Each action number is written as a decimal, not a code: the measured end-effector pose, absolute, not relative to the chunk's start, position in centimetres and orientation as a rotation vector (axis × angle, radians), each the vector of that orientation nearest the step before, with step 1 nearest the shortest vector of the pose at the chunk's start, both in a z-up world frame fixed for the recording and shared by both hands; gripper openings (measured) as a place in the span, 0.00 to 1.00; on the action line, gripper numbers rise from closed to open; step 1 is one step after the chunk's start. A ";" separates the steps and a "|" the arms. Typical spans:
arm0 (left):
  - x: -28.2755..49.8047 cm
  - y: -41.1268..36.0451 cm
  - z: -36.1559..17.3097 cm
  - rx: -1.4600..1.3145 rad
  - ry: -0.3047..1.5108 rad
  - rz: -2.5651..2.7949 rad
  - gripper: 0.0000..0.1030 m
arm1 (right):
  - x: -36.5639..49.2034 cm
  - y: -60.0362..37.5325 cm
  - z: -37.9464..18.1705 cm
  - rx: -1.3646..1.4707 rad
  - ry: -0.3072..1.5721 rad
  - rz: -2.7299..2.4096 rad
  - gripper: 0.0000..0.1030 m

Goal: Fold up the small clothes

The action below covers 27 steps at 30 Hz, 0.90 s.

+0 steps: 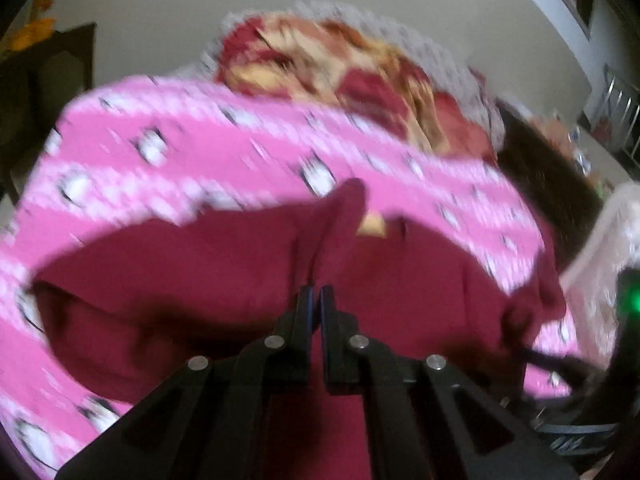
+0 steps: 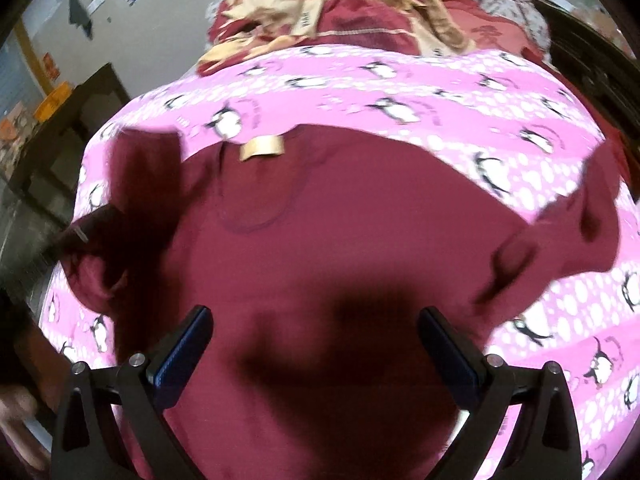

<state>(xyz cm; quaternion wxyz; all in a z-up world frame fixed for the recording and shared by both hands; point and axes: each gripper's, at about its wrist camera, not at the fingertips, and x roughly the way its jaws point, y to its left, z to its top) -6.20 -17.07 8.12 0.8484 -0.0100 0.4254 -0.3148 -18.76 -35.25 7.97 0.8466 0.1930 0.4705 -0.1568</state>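
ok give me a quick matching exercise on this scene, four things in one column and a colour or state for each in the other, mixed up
Things:
1. left gripper
2. right gripper
3. maroon shirt
4. penguin blanket

Colour or state:
A. pink with white dots
B. jaws wide apart, holding nothing
C. dark red with a tan neck label
D. jaws pinched on a fold of fabric

Pairs: 1-D, 2-B, 3-C, 4-A

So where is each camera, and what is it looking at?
Left wrist: sits on the left gripper, looking along its shut fingers, which pinch a fold of the maroon shirt.
Right wrist: sits on the right gripper, looking down over the maroon shirt and its tan neck label; open fingers show.
Both see the shirt, the pink penguin blanket and the red-and-tan clothes pile.
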 end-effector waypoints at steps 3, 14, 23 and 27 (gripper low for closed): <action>-7.8 -19.0 5.9 0.038 0.939 -0.680 0.03 | -19.2 -36.7 7.6 0.444 0.991 -0.339 1.00; -12.6 -9.3 8.1 0.214 0.822 -0.612 0.62 | -16.0 -36.3 6.4 0.486 0.973 -0.191 1.00; -8.7 -2.8 4.7 0.229 0.916 -0.329 0.63 | -8.5 -32.7 2.2 0.293 1.041 -0.173 0.50; -8.5 -2.3 4.5 0.204 0.930 -0.311 0.63 | -9.2 -32.7 3.8 0.248 0.983 -0.158 0.07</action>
